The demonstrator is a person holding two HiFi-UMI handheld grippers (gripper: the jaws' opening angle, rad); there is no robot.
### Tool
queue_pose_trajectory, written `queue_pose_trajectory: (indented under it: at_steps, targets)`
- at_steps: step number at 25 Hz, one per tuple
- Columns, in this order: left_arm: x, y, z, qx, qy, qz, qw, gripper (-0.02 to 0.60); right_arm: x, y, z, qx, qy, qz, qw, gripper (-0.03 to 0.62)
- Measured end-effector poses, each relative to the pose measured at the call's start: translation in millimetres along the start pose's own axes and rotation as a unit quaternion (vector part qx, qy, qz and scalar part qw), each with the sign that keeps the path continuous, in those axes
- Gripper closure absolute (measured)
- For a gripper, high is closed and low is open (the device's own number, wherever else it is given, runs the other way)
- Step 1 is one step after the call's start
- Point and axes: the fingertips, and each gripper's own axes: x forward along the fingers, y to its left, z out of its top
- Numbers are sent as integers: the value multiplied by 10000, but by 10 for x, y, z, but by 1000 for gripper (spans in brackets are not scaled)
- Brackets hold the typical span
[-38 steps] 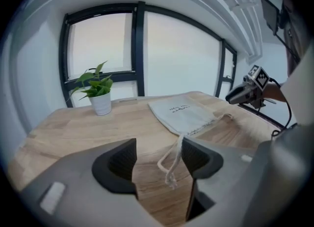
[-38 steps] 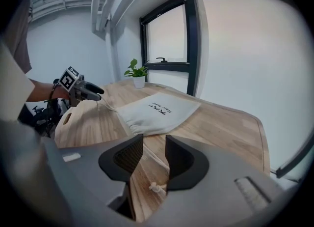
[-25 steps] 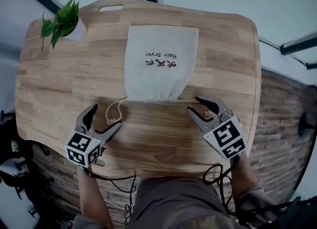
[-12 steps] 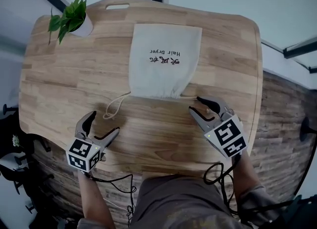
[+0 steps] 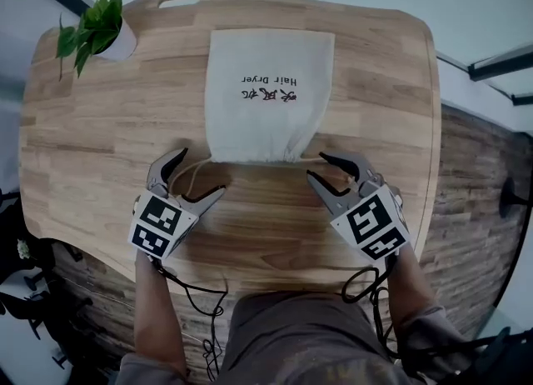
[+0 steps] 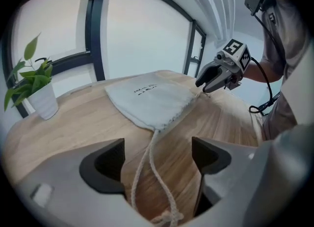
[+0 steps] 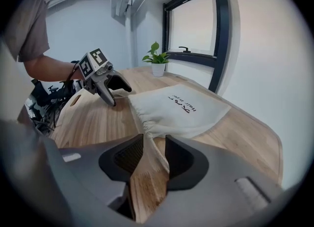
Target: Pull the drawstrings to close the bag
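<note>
While both tools stood over the near edge of the table (image 5: 100, 125), the left gripper (image 6: 157, 157) was released, its jaws wide apart. The knotted loop of the left drawstring (image 6: 153, 141) lay slack between them, and neither pad pressed it. The right gripper (image 7: 154, 142) was also unclenched, with jaws about half apart, and the right drawstring (image 7: 157, 155) ran through the gap without being pinched. These cords looked thin, soft and light, so I judged that they could slip; each was best taken a little away from the bag mouth, or just behind its knot. Beyond them the bag (image 5: 266, 100) lay flat at the middle of the table, its mouth toward the person. It was limp cloth and might slide when pulled. Farthest stood the potted plant (image 5: 87, 29). Counted: one bag, two drawstrings, two grippers, one plant.
</note>
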Motion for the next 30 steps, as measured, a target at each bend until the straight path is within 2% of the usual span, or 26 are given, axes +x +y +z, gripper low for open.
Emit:
queue_pose_trajectory:
  at_steps: [7, 14, 16, 18, 19, 23, 26, 27, 30]
  targets:
    - [218, 38, 109, -57, -131, -281, 9995, 153, 248, 10, -142, -37, 382, 226, 9990, 423]
    - [259, 51, 112, 338, 98, -224, 9991, 177, 376, 28, -258, -157, 662, 447, 9967, 411]
    - [236, 56, 111, 312, 66, -203, 9993, 243, 380, 19, -250, -134, 629, 478, 9968, 415]
    - [208, 79, 95, 294, 72, -171, 9994, 381, 385, 7, -248, -139, 622, 484, 9968, 428]
    - [200, 85, 87, 311, 89, -171, 9993, 409, 386, 5, -248, -162, 630, 489, 9967, 430]
    - [197, 58, 81, 470, 196, -235, 9984, 429, 375, 20, -249, -296, 671, 516, 9960, 433]
    - [197, 38, 78, 643, 321, -217, 9972, 531, 376, 25, -247, -361, 692, 559, 9954, 449]
    - [199, 34, 78, 688, 347, -204, 9968, 540, 377, 22, -249, -391, 692, 558, 9953, 459]
    - [202, 26, 66, 801, 447, -180, 9956, 554, 379, 7, -257, -486, 667, 495, 9954, 549]
